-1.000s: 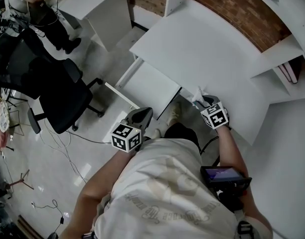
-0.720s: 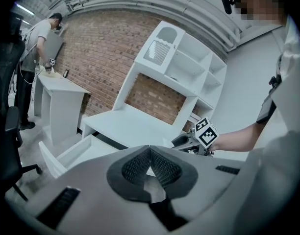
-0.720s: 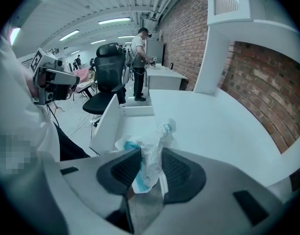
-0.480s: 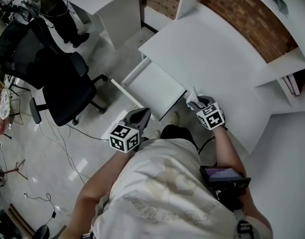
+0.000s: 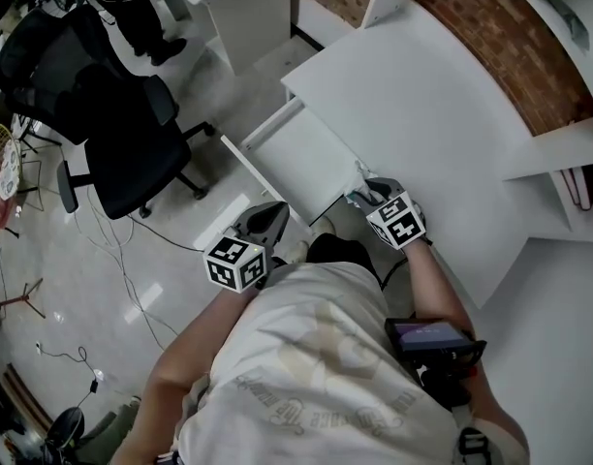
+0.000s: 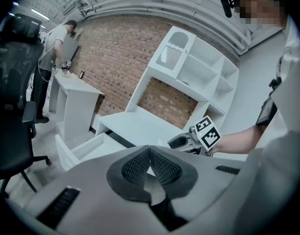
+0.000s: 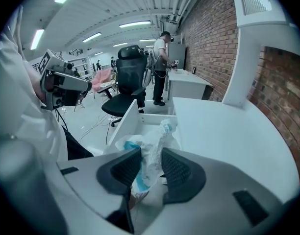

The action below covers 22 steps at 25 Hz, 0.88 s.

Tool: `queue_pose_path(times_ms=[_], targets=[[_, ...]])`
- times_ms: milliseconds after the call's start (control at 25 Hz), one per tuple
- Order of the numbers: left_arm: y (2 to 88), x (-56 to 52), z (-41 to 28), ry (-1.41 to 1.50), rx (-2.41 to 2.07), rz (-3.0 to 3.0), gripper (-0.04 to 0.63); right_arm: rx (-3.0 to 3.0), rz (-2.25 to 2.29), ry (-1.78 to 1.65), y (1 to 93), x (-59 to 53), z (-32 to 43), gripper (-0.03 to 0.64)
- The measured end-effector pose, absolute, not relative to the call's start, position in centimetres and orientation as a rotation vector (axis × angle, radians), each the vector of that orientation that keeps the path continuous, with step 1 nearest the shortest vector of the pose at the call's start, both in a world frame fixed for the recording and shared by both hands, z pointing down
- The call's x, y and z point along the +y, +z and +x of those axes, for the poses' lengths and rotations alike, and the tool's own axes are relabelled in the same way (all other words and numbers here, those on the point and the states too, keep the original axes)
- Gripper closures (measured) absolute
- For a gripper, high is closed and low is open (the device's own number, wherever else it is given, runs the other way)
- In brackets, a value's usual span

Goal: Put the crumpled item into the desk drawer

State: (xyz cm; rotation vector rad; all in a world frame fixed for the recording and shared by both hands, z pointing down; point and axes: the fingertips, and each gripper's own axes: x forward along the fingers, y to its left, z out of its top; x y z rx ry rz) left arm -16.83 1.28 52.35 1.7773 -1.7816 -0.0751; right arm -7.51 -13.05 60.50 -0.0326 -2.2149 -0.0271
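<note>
One crumpled item (image 7: 150,148) in right gripper (image 5: 362,194) (jaws clamped), tilted down, near drawer (image 5: 296,153)

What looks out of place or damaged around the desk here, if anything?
Nothing is spilled or damaged. The desk drawer stands pulled out, and the right hand-held gripper clamps the crumpled item near it, not yet inside.

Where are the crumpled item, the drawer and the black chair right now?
crumpled item (image 7: 151,150), right gripper view, its white middle between the jaws.
drawer (image 5: 295,158), head view, its bare floor.
black chair (image 5: 132,158), head view, its seat.
</note>
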Motion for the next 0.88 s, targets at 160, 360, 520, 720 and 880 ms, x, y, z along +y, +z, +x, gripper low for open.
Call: queue_pose_path(times_ms=[160,360,520,720,880], targets=[[52.4,0.7,-17.5,-0.089,-1.833,1.723,0.574,-2.226,-0.108,-0.01,60.8,-13.2,-8.9,0.466],[52.2,0.2,-18.2,-0.097,-1.895,1.645,0.574,-2.218,-0.236,-0.029,61.3,-13.3,-11.2,0.468],[52.5,0.0,-18.7,-0.112,-1.944,1.572,0.574,-2.203,-0.345,-0.063,61.9,-12.8,-12.9,0.468],[52.2,-0.2,-18.9,-0.141,-2.012,1.481,0.574,-2.182,-0.476,-0.097,61.8,-12.3,-14.5,0.469],[52.3,-0.2,-18.7,-0.168,-2.053,1.412,0.574,-2.161,-0.556,-0.127,62.0,-12.2,-15.3,0.469]])
